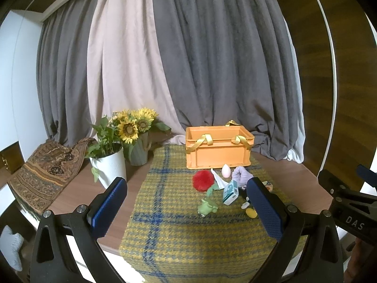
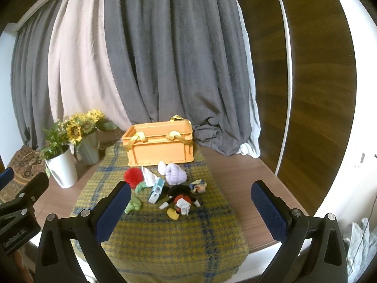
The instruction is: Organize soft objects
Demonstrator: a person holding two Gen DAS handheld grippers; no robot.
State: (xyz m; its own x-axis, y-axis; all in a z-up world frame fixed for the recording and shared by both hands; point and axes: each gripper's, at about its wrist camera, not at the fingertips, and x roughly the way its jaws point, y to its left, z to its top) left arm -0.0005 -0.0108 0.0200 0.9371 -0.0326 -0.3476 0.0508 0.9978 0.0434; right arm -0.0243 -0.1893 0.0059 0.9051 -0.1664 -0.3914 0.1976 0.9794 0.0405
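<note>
An orange crate [image 1: 219,148] [image 2: 161,145] with yellow strap handles stands at the back of a yellow-and-blue plaid cloth [image 1: 176,224] [image 2: 165,235]. In front of it lies a pile: a red pompom [image 1: 202,181] [image 2: 133,175], a lilac knit piece [image 1: 241,175] [image 2: 175,174], a pink egg [image 1: 225,171], a white cloth [image 1: 218,178], a blue-and-white box [image 1: 230,192] [image 2: 156,191], a green plush [image 1: 207,207] [image 2: 133,204] and a black mouse plush [image 2: 180,197]. My left gripper [image 1: 186,210] and right gripper [image 2: 190,210] are open and empty, held short of the pile.
A white pot with a green plant [image 1: 109,165] [image 2: 61,167] and a grey-green vase of sunflowers [image 1: 139,151] [image 2: 88,151] stand left of the cloth. A patterned fabric [image 1: 44,172] lies far left. Grey and pink curtains hang behind the wooden table [image 2: 240,172].
</note>
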